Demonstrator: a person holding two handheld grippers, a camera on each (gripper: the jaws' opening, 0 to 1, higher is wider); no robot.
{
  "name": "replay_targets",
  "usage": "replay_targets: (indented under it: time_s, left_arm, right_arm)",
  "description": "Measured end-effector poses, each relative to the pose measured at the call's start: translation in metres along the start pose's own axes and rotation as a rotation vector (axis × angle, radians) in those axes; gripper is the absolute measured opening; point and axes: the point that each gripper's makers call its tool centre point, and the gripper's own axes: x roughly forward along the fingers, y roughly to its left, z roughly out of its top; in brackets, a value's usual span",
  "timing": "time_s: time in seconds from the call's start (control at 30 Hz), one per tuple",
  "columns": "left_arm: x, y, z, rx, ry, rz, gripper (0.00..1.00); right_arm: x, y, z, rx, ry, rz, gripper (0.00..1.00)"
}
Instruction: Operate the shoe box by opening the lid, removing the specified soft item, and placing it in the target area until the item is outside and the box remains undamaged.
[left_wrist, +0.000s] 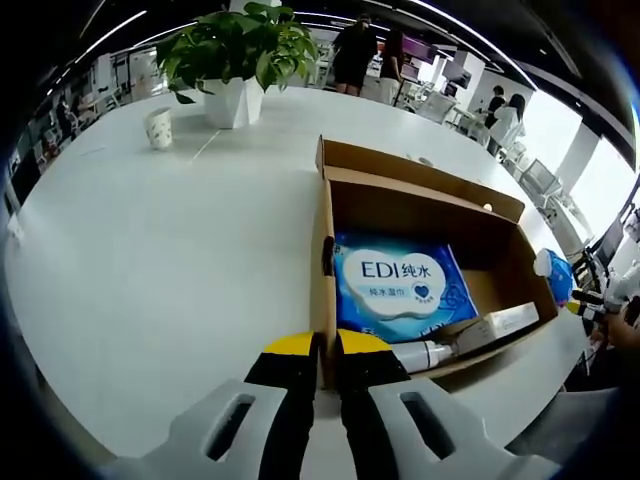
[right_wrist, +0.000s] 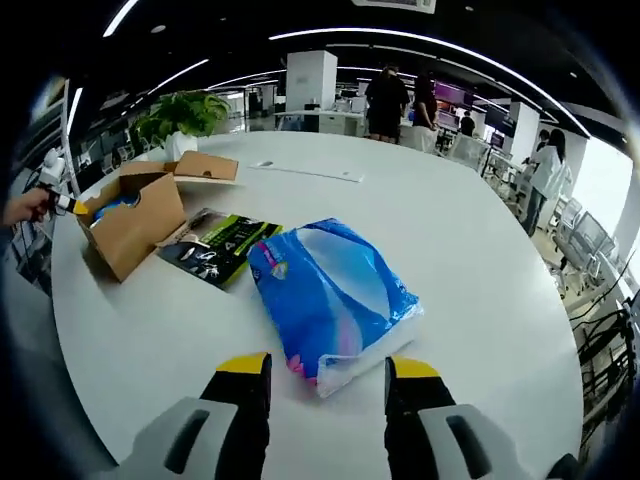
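On the white table (right_wrist: 480, 260), our left gripper (left_wrist: 326, 352) pinches the open shoe box (left_wrist: 322, 250) wall beside an EDI wet-wipes pack (left_wrist: 400, 285). Our right gripper (right_wrist: 328, 370) stands spread before a blue soft pack (right_wrist: 325, 295).

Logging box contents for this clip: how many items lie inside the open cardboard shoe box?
3: a blue-and-white EDI wet-wipes pack flat on the brown cardboard shoe box floor, a white tube and a pale slim carton along its near wall. More may be hidden.

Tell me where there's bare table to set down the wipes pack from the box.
Bare table runs wide between the cardboard box, paper cup and potted plant. Bare table also lies beyond the blue bag. It is crowded between that bag and the box, where the green packet lies.
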Motion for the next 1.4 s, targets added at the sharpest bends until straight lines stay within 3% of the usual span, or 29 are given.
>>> replay_targets:
  time_s: [0.23,0.53,1.03,1.4]
  left_arm:
    - [0.000,0.000,0.000,-0.003,-0.001,-0.002,0.05]
    - [0.000,0.000,0.000,0.001,0.000,-0.001,0.05]
    - [0.001,0.000,0.001,-0.001,-0.002,-0.005,0.05]
    - [0.001,0.000,0.001,0.001,-0.004,-0.004,0.05]
  right_arm:
    - [0.011,0.002,-0.005,-0.052,0.038,-0.010,0.45]
    - [0.015,-0.008,0.000,-0.084,0.029,-0.027,0.39]
    - [0.024,-0.020,0.005,-0.175,0.068,0.003,0.39]
    - [0.030,-0.036,0.008,-0.181,0.091,-0.008,0.38]
